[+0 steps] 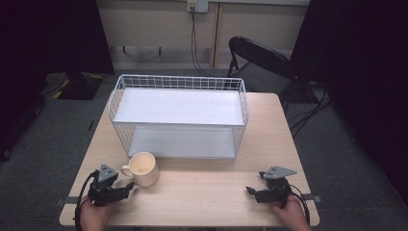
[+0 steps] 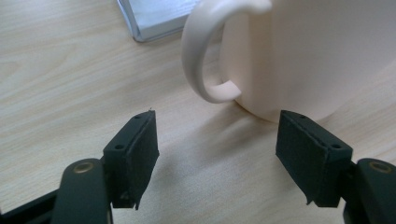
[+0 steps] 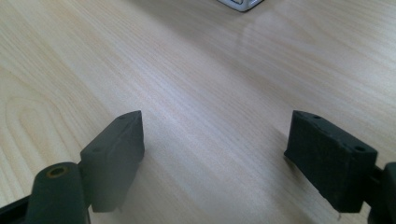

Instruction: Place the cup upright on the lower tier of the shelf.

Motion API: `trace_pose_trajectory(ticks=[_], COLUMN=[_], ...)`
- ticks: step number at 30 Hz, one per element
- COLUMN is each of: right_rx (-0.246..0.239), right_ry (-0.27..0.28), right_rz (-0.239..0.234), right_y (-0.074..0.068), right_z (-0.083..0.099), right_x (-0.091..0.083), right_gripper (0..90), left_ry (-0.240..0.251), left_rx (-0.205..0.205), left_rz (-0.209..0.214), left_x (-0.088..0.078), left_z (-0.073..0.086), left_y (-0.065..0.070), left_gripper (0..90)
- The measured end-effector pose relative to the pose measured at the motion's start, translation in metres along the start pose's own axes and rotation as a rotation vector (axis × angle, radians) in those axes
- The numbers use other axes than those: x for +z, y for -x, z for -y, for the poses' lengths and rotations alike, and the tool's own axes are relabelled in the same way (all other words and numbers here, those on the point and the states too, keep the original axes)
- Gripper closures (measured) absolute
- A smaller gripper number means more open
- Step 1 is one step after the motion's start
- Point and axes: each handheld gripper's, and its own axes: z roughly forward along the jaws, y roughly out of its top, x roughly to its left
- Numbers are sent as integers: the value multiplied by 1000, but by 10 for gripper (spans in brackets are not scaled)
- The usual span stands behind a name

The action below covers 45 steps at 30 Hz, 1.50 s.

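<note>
A cream mug (image 1: 143,168) stands upright on the wooden table (image 1: 207,187), just in front of the white wire rack (image 1: 179,115), with its handle turned to the left. My left gripper (image 1: 126,187) lies low at the table's near left, open, its jaws aimed at the mug's handle (image 2: 201,65) and a short way from it. In the left gripper view the mug (image 2: 299,56) rises close behind the two black pads (image 2: 135,149). My right gripper (image 1: 251,191) rests open at the near right, over bare wood (image 3: 201,121), holding nothing.
The two-tier wire rack with white shelves takes up the table's far half; its corner (image 3: 240,3) peeks in at the top of the right gripper view. A black folding chair (image 1: 262,62) stands behind the table's far right. Cables hang from a wall socket (image 1: 197,6).
</note>
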Motion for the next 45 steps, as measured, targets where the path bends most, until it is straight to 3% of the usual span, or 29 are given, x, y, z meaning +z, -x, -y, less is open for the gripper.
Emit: trace_pose_trajectory(ticks=[7, 10, 14, 20, 23, 26, 40, 45], right_rx=[0, 0, 0, 0, 0, 0, 0, 0], right_ry=[-1, -1, 0, 0, 0, 0, 0, 0], right_rz=[1, 1, 1, 1, 0, 0, 0, 0], right_y=[0, 0, 0, 0, 0, 0, 0, 0], right_z=[0, 0, 0, 0, 0, 0, 0, 0], right_x=[0, 0, 0, 0, 0, 0, 0, 0], right_gripper=[185, 185, 184, 185, 185, 185, 185, 185], left_ry=[42, 48, 77, 97, 105, 110, 94, 104], left_rx=[-20, -7, -55, -51, -83, -106, -102, -129], left_rz=[-24, -35, -39, -54, -55, -49, -37, -35], left_x=[-4, -4, -3, -5, -5, -5, -5, -5], left_z=[-3, -6, -9, -12, -14, -15, -18, -19], left_y=[-3, -6, -8, -9, -9, -9, -9, -11], left_gripper=[329, 360, 421, 480, 502, 512, 563, 578])
